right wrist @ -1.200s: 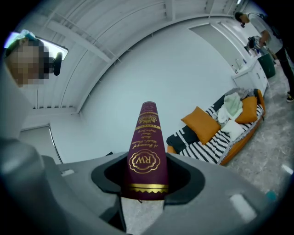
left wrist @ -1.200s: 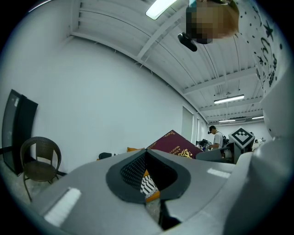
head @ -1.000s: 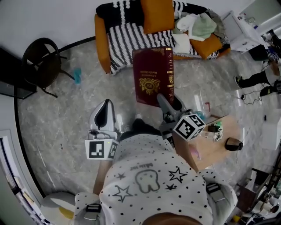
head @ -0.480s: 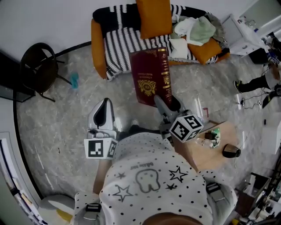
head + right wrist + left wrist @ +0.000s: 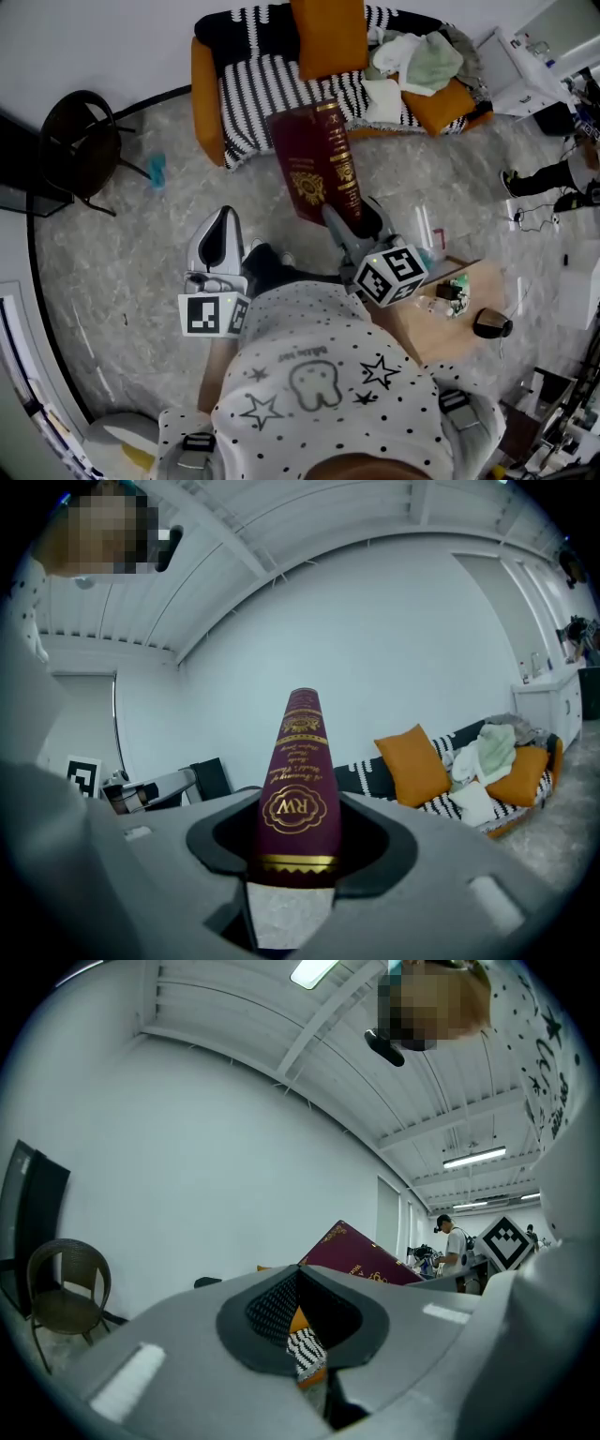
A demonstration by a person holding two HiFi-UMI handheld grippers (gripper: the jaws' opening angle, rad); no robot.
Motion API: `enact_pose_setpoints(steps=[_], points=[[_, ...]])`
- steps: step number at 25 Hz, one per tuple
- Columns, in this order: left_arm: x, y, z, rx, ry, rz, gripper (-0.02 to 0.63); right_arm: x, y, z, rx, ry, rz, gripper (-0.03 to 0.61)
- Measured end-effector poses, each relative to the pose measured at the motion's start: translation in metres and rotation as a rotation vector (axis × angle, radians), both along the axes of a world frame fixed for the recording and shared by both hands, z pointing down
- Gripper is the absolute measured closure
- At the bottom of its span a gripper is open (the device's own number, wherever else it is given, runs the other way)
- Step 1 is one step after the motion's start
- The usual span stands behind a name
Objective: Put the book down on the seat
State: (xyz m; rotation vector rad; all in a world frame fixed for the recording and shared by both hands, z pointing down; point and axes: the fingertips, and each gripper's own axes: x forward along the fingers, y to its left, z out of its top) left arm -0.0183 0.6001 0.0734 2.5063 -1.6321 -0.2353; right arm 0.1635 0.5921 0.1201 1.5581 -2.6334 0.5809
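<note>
Book (image 5: pixel 317 161) hangs aloft and tilted, short of the sofa seat (image 5: pixel 258 89), pinched by its lower end in the right tongs (image 5: pixel 349 217); left tongs (image 5: pixel 223 220) are closed and empty. Risk: the top-heavy book pivots in that one-ended grip, or an early release drops it on the floor (image 5: pixel 141 244).

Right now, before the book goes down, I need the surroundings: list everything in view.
book: 1, maroon, in right gripper, before sofa
sofa: 1, orange and striped, top centre
cushions: 2, orange, on sofa
clothes: 1 pile, pale, sofa's right end
chair: 1, black, left
table: 1, wooden, lower right
cabinet: 1, white, top right
bystander: 1, dark, right edge
left gripper: 1, grey, shut, empty
right gripper: 1, grey, shut on book
</note>
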Motion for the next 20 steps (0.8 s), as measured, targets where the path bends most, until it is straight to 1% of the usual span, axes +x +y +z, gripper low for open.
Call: enact_pose_setpoints(steps=[5, 12, 20], points=[[0.001, -0.004, -0.005, 0.01, -0.005, 0.017, 0.618, 0.004, 0.0, -0.002, 0.005, -0.009, 0.027, 0.371], [-0.014, -0.091, -0.005, -0.007, -0.001, 0.061, 0.618, -0.009, -0.078, -0.001, -0.025, -0.023, 0.074, 0.371], [-0.034, -0.133, -0.008, -0.001, -0.004, 0.087, 0.618, -0.035, -0.113, -0.005, -0.018, -0.032, 0.084, 0.371]])
